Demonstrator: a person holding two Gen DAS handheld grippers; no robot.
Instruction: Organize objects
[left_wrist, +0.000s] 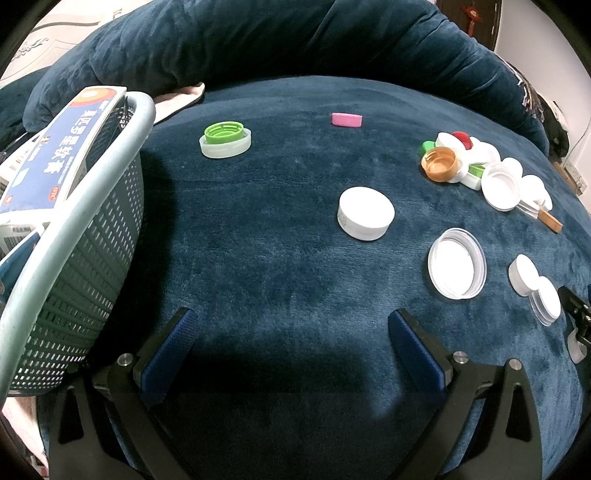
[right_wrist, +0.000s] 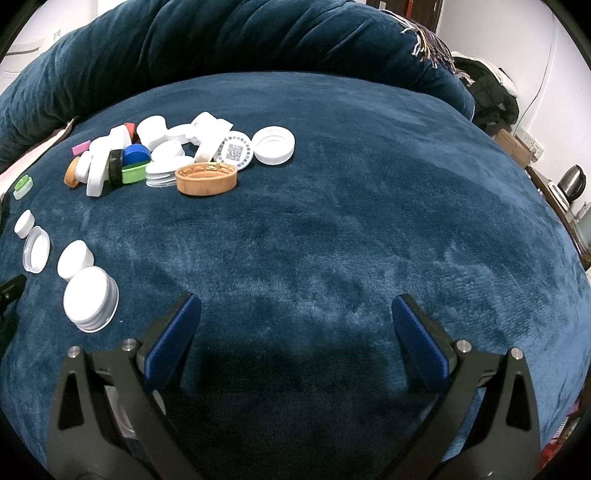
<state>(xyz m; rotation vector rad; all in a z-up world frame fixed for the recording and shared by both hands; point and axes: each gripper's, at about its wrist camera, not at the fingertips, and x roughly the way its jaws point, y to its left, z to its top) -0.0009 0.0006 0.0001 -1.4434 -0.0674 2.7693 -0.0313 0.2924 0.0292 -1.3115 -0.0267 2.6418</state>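
Both wrist views were evenly lit by soft indoor light from above. The dark blue blanket (left_wrist: 288, 229) absorbed most of it, while the white caps (right_wrist: 90, 299) appeared nearly overexposed. A broad shadow lay near the camera, between the fingers. Fisheye distortion bowed the scene, with black vignetting at the corners. Focus was sharp centrally, softer far off.
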